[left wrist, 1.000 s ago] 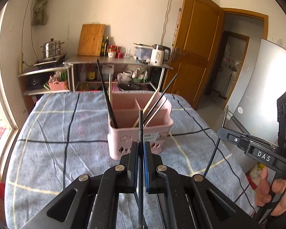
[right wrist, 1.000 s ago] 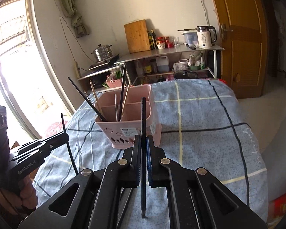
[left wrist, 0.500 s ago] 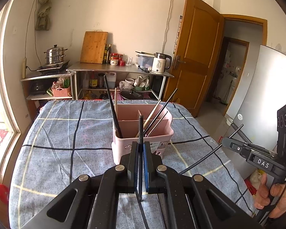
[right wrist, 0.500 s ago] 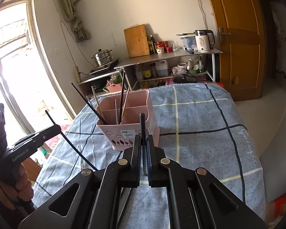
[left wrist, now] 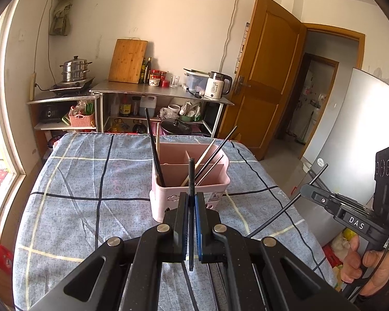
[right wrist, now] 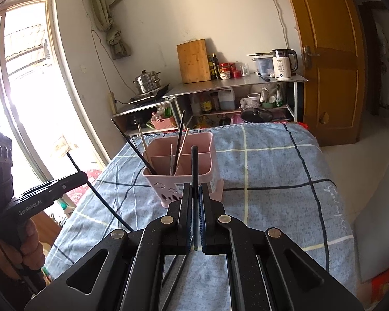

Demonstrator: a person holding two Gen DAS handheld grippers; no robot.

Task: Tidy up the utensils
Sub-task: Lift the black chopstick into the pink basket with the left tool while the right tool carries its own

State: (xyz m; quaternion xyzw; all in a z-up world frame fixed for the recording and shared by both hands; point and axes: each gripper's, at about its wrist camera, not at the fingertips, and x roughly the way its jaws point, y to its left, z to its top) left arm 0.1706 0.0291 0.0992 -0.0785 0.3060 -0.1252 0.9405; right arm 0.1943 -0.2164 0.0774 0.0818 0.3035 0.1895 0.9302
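Left wrist view: the blue checked cloth (left wrist: 72, 202) covers the table, with the pink caddy (left wrist: 189, 181) standing on it near the middle. Black and pale chopsticks (left wrist: 154, 150) lean in its compartments. Just before the caddy, the left gripper (left wrist: 191, 202) has its fingers pressed onto a black chopstick (left wrist: 191, 178) that stands upright between them. At the far right, the right gripper (left wrist: 304, 190) pinches another black chopstick (left wrist: 285, 211), slanted over the cloth's edge.

Right wrist view: at the left, the left gripper (right wrist: 81, 176) holds its stick tilted, well apart from the caddy (right wrist: 181, 173). In the middle, the right gripper (right wrist: 195, 191) is clamped on its upright stick (right wrist: 194, 165), close in front of the caddy.
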